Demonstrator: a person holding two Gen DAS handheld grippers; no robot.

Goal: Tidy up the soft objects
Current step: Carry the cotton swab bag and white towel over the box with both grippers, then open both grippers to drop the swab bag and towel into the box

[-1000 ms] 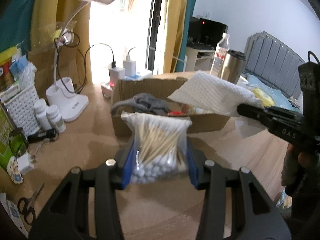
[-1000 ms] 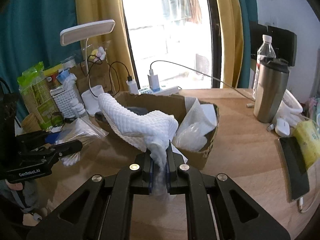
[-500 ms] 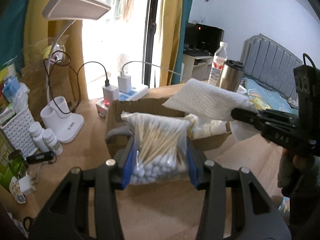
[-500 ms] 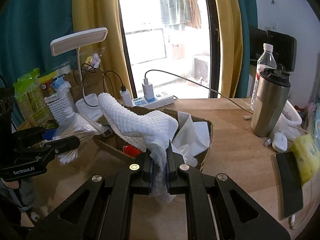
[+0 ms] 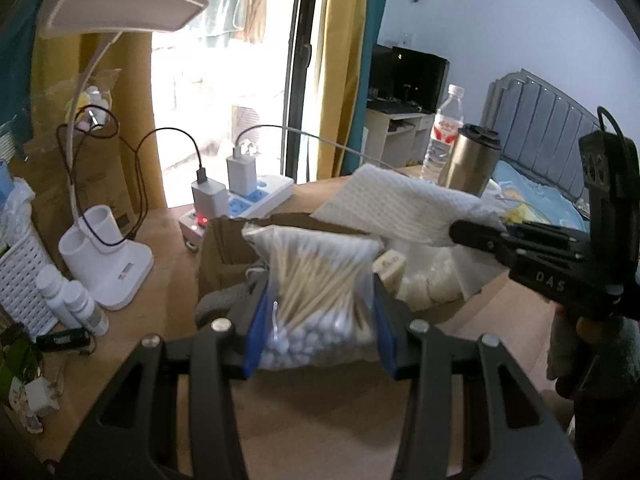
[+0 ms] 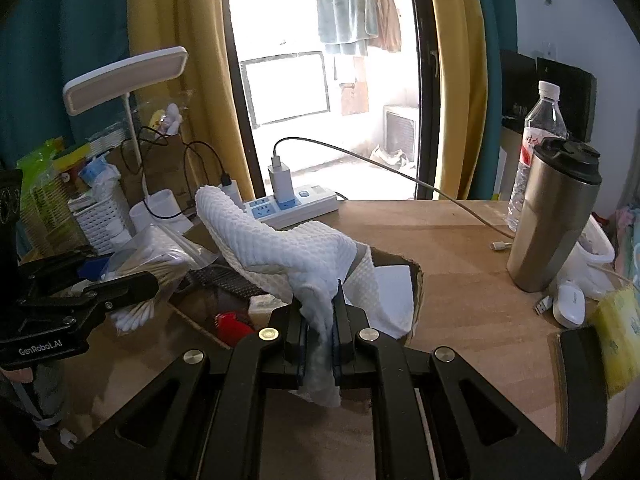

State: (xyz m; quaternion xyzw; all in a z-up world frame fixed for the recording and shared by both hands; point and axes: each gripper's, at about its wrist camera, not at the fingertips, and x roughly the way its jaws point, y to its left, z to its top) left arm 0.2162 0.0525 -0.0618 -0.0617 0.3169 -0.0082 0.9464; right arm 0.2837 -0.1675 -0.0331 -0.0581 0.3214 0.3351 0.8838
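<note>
Both our grippers are gripping, angled down.

Our left gripper (image 5: 318, 320) is clamping its blue pads on a bag of cotton swabs (image 5: 316, 284), pointing toward twelve o'clock. Our right gripper (image 6: 320, 334) is pinching a white cloth (image 6: 288, 252) with jaws nearly together; in the left wrist view it is reaching in from three o'clock.

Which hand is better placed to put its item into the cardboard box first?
Right, probably. Its tongs hold the white cloth already draped over the cardboard box; the left tongs keep the cotton swab bag before it.
</note>
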